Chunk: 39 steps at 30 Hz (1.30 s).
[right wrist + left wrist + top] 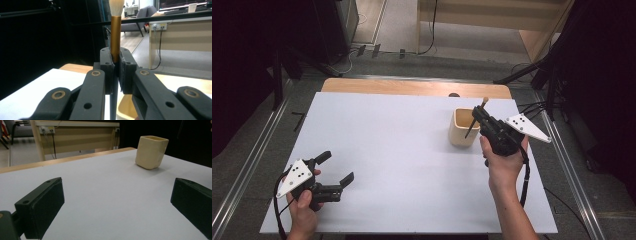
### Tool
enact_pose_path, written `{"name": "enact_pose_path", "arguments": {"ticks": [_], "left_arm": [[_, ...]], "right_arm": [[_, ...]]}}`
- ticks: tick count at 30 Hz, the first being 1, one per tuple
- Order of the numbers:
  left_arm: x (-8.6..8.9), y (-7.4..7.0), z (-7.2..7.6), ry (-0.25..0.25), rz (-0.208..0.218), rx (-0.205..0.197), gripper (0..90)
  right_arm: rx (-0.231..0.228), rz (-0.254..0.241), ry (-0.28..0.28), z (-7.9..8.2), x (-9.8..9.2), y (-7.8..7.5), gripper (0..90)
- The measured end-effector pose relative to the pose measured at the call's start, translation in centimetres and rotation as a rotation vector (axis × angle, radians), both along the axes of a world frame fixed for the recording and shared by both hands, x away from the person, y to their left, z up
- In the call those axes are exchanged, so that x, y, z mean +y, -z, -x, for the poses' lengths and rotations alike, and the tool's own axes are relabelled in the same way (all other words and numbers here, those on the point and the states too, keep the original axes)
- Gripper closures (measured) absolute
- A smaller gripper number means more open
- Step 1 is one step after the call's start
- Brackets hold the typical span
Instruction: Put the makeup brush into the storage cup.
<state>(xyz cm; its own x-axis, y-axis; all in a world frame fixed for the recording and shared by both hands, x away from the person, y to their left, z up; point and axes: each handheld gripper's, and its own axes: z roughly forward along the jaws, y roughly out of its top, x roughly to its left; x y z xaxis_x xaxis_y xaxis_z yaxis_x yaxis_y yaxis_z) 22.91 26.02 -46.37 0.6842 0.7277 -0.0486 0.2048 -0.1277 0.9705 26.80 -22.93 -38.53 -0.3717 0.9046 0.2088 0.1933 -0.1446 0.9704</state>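
Holding a makeup brush (116, 37) upright, the right gripper (478, 116) is clamped tight on its gold ferrule, at the far right of the white tabletop (402, 150). The brush's pale bristles are cut off at the top edge of the right gripper view, and its dark handle hangs down over a cream cup (461, 128); whether the tip is inside the cup is hard to make out. At the near left, the left gripper (337, 167) hovers with jaws spread wide, holding nothing, well apart from the cup.
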Motion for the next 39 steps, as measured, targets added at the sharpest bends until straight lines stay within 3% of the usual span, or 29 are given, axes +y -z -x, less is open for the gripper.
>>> {"name": "enact_pose_path", "arguments": {"ticks": [6,12,18,26,31,39], "left_arm": [[-0.3,0.2,-0.1,0.011,-0.012,0.003,0.0],[-0.4,0.3,-0.1,0.016,-0.019,0.007,0.0],[-0.3,0.2,0.0,0.014,-0.01,0.006,0.0],[-0.5,0.2,0.0,0.021,-0.015,0.008,0.0],[-0.5,0.2,0.0,0.024,-0.016,0.007,0.0],[-0.5,0.2,0.0,0.021,-0.017,0.008,0.0]], "right_arm": [[-0.007,0.019,0.013,-1.3,-0.3,-0.3,84.4],[-0.015,0.004,0.04,-2.4,-0.8,-0.5,84.4],[-0.039,0.036,0.067,-3.3,-1.1,-0.5,84.4],[-0.016,0.071,0.102,-4.5,-1.4,0.5,84.4],[-0.01,0.076,0.09,-5.0,-1.7,1.5,84.5],[0.011,0.124,0.078,-5.6,-1.5,3.2,84.5]]}}
